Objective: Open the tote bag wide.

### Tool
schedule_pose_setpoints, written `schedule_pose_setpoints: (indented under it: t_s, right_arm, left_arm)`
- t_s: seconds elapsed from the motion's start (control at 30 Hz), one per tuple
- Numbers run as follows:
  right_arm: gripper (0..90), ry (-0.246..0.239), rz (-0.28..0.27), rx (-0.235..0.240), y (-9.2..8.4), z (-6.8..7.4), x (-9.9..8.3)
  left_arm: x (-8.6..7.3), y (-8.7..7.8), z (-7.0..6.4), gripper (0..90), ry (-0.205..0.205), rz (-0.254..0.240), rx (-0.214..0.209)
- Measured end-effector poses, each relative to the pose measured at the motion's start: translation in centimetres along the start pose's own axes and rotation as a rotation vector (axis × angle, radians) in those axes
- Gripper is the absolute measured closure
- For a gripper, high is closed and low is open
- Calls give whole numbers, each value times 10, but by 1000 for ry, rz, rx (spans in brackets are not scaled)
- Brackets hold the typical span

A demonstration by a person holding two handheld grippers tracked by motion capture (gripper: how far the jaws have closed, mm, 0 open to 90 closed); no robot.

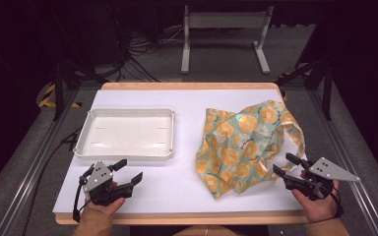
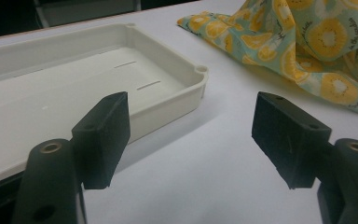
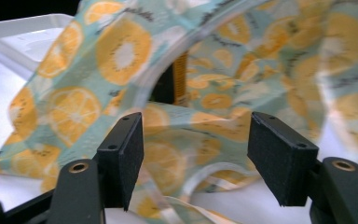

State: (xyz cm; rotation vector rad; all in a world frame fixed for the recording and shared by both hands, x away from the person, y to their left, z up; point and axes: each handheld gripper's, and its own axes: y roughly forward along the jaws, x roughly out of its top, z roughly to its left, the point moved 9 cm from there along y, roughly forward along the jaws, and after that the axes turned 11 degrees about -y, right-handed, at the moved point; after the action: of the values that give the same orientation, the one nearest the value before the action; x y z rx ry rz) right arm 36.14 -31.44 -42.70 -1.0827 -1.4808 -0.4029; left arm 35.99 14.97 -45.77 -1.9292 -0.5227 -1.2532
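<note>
- White table (image 1: pixel 187 98) on a dim workshop floor, its far edge facing a metal stand.
- Right gripper (image 1: pixel 286 165), jaws wide and empty, sits at the near right corner, aimed at the cloth bag (image 1: pixel 241 142) just beyond (handles toward it).
- Left gripper (image 1: pixel 128 172), also wide, rests by the tray (image 1: pixel 128 153), farther from the bag.

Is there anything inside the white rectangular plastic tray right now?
The white rectangular plastic tray holds nothing: its floor shows bare, with only short slot marks. The crumpled orange-slice print fabric bag lies apart from it on the white table; anything under the bag is covered.
</note>
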Motion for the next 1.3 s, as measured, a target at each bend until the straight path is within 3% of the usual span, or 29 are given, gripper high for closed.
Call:
schedule_pose_setpoints:
  t_s: [0.27, 0.37, 0.53, 0.77, 0.97, 1.0, 1.3]
  right_arm:
    - [373, 64, 7, -120, -14, -27, -8]
    - [361, 69, 17, -135, -12, -32, -10]
    - [322, 80, 44, -202, -13, -53, -17]
    - [296, 110, 83, -211, -9, -68, -29]
    - [297, 90, 75, -198, -4, -76, -31]
    - [299, 66, 79, -191, -3, -80, -33]
    - [337, 87, 95, -123, 7, -87, -41]
  left_arm:
    - [-1, 5, -4, 285, 24, 16, -2]
    - [-1, 6, -4, 285, 25, 15, 0]
    - [-2, 6, -3, 285, 17, 17, 3]
    - [-2, 7, -4, 284, 17, 19, 6]
    - [-2, 7, -3, 285, 26, 22, 10]
    - [-3, 7, -3, 285, 28, 22, 10]
    - [-3, 8, -3, 285, 23, 26, 7]
